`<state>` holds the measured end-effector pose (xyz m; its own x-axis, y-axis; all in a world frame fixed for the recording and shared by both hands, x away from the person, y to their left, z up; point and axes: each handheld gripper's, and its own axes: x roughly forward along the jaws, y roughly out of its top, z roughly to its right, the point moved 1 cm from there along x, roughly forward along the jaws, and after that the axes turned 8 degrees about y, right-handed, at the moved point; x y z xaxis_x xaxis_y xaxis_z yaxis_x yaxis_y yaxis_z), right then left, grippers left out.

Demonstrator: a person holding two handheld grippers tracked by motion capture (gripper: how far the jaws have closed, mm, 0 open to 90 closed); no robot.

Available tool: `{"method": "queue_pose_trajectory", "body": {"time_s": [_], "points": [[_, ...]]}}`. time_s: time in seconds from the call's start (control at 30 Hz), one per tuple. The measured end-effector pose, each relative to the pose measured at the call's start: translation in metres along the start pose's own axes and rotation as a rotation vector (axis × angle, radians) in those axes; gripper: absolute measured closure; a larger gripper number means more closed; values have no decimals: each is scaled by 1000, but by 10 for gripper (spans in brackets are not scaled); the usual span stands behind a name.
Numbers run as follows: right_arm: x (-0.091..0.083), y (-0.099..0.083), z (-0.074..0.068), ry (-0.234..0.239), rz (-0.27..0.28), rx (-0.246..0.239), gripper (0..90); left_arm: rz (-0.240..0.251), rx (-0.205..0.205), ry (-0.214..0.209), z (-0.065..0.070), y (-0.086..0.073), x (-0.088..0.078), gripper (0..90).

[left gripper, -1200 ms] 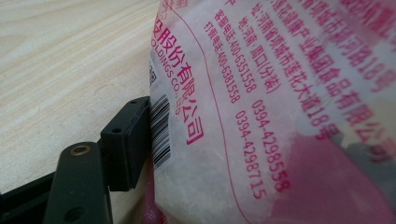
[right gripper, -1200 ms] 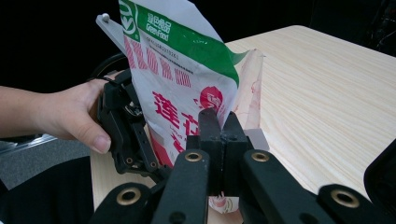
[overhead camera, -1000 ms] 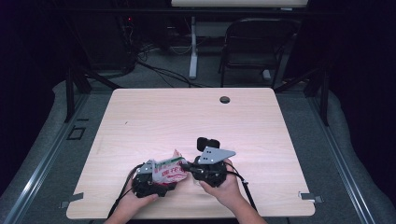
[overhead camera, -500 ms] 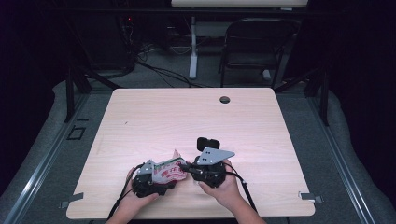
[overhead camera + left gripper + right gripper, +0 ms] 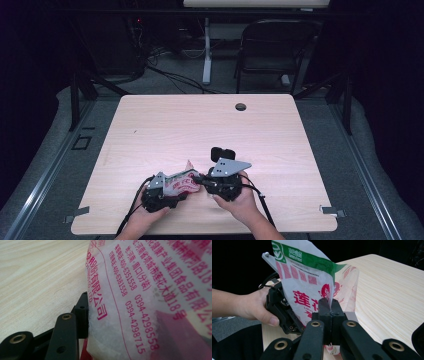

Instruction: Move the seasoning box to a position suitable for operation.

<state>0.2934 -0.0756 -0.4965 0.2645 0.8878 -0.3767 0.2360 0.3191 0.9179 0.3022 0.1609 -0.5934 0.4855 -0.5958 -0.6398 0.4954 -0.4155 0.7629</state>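
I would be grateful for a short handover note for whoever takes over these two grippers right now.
Right gripper: shut on the edge of the bag, holding it upright.
Left gripper: jaws have just been closing around the bag's other side; one pad lies against the plastic, a firm grip is not confirmed.
Bag: printed plastic with white grains inside, held at the near edge of the table.
Done: bag lifted between both grippers.
Left: finish the left grip, then probably open the bag.
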Motion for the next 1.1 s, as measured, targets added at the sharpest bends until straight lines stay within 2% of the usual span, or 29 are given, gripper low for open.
{"method": "queue_pose_trajectory", "body": {"time_s": [0.13,0.17,0.27,0.47,0.5,0.53,0.63,0.67,0.8,0.9,1.07,1.1], "points": [[0,0,0,-4,7,7,900,0,0,-1,1,0,0,535],[0,1,1,-5,9,9,900,-1,15,2,0,0,1,530],[0,2,2,-3,20,22,900,-17,23,7,2,0,2,506],[4,7,4,-12,25,16,900,-19,9,14,2,0,2,486],[5,7,4,-13,27,16,900,-21,18,20,2,0,2,482],[5,8,4,-13,28,17,900,-21,6,16,2,0,2,478],[5,9,5,-17,25,16,900,-29,13,18,3,0,3,475],[4,9,5,-18,21,12,900,-31,26,24,3,0,3,484],[3,9,4,-16,23,9,900,-31,23,29,5,0,3,497],[3,9,3,-15,22,9,900,-28,23,15,4,0,3,518],[1,7,2,-15,20,4,900,-20,41,19,4,0,1,560],[1,7,2,-15,20,4,900,-18,31,15,5,0,1,560]]}}
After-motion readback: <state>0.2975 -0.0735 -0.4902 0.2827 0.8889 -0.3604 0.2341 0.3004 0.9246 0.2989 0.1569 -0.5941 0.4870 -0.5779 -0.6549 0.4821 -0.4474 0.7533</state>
